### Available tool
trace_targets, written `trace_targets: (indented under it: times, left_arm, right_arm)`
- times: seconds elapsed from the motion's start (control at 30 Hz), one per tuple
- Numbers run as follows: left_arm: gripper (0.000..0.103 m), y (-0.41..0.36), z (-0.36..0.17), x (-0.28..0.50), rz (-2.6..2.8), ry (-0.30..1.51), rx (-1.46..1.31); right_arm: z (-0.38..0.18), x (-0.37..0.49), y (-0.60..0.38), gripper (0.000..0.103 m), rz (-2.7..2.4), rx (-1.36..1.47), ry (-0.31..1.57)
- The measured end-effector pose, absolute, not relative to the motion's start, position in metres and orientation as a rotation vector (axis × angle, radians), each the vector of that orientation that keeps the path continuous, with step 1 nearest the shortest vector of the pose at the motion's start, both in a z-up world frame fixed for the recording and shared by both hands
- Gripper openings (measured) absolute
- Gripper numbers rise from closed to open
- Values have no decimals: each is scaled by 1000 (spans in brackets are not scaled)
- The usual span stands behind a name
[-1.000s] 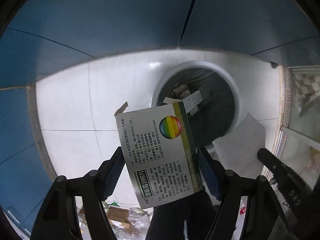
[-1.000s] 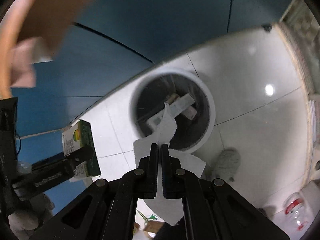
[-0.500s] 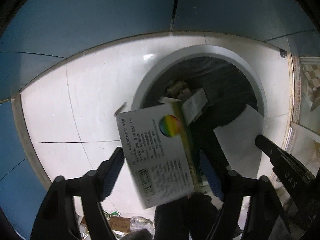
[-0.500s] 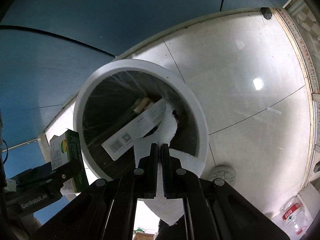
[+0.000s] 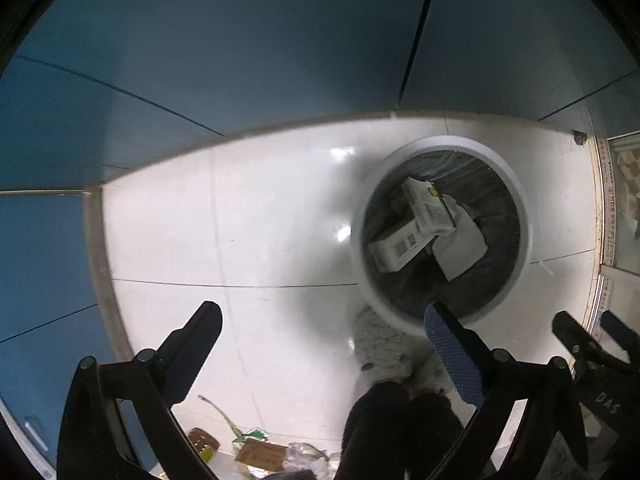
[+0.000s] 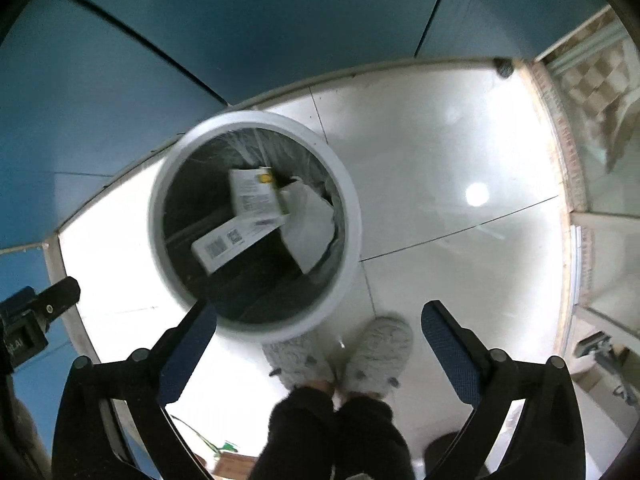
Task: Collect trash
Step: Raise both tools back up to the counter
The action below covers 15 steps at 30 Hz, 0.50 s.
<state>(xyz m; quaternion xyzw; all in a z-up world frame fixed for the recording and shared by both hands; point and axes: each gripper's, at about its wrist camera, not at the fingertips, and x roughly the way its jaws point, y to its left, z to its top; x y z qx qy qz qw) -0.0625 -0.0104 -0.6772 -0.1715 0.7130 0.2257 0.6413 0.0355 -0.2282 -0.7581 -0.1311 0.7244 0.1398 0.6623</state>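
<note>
Both hand-held grippers, left (image 5: 322,330) & right (image 6: 320,326), point down over bin (image 6: 344,272), jaws opening, apparently empty.

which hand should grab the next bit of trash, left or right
Probably left. Its tongs are opening and empty, with the litter pile on the floor just below them. The right tongs, also empty, hang nearer the bin and the slippers.

Box (image 5: 428,210), tissue (image 5: 462,242) now binned (image 5: 362,276).
</note>
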Motion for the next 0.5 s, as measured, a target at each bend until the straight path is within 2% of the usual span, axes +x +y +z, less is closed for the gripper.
trace_targets:
  times: [0.2,0.5]
  left_arm:
    - [103,-23,-576,-82,534,1581,-388]
    - [103,-36,-413,-110,546,1478,-386]
  right_arm:
    - [-640,24,-229,103,353,-331,1561]
    - [-433,-3,-230,103,435,-345,1440]
